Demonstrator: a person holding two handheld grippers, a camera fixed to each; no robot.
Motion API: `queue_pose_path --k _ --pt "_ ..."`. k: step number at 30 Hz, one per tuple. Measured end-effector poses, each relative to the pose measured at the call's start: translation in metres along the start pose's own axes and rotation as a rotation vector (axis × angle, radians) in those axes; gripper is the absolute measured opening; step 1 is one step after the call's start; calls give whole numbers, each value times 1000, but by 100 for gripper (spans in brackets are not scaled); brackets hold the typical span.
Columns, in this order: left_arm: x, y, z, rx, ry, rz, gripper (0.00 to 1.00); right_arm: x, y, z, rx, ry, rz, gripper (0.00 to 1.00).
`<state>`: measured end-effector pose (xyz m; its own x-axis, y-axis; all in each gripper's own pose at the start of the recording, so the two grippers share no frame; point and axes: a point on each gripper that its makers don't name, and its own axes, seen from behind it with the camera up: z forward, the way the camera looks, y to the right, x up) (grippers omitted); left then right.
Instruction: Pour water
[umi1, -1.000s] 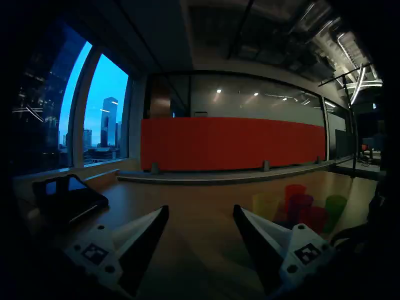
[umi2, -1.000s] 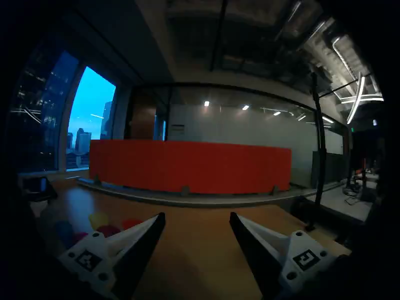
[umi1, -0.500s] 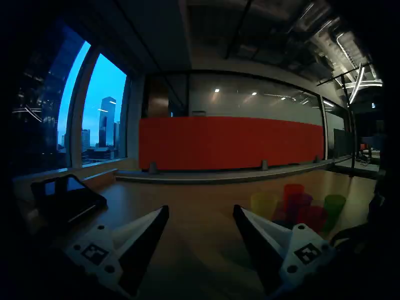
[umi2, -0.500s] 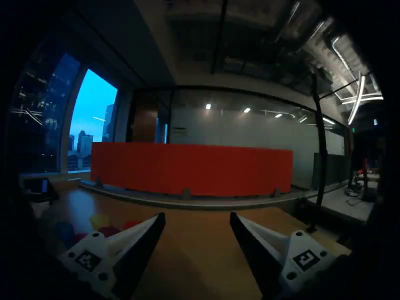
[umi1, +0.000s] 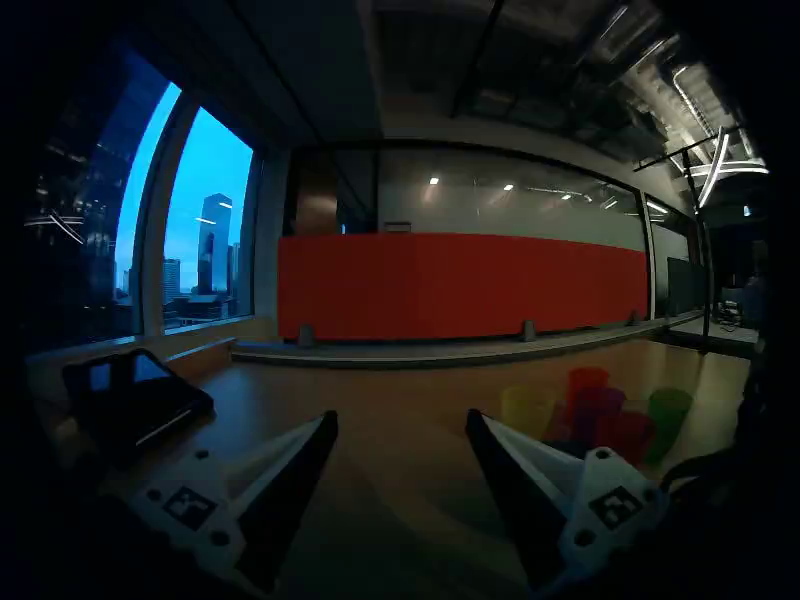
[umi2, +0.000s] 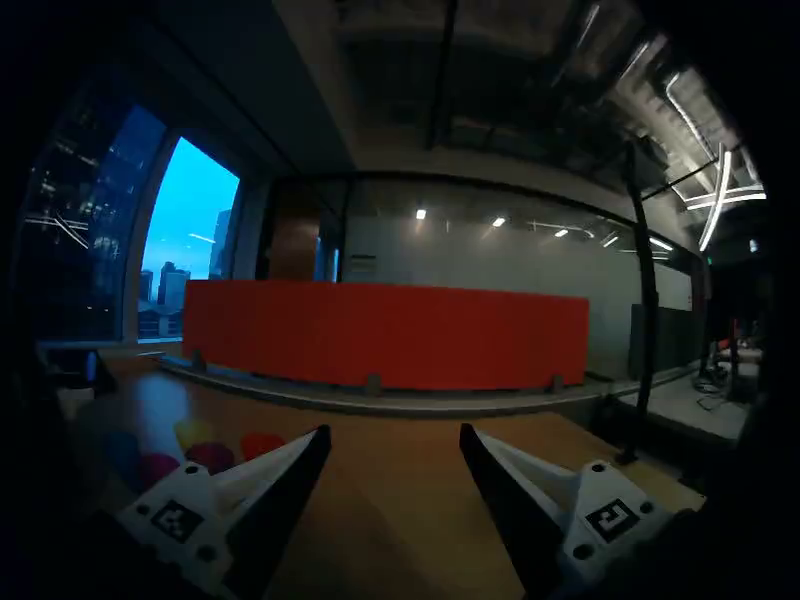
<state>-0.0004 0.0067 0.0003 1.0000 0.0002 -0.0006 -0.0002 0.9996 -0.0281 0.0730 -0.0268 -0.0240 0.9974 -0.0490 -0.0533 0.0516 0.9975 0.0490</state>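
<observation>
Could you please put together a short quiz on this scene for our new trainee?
1. True or false: the left gripper is shut on a cup.
2. In the left gripper view, the coloured cups stand: A) ahead to the right; B) ahead to the left; C) between the fingers.
3. What shows between the open fingers of the right gripper?
Key: 1 false, it is open and empty. 2 A. 3 the bare wooden table.
</observation>
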Motion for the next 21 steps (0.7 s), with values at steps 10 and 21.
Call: queue_pose_path --k 10,21 --pt "0 1 0 0 0 0 95 -16 14 5 -24 26 59 100" --pt "0 0 0 0 0 0 95 -41 22 11 -25 10 95 99"
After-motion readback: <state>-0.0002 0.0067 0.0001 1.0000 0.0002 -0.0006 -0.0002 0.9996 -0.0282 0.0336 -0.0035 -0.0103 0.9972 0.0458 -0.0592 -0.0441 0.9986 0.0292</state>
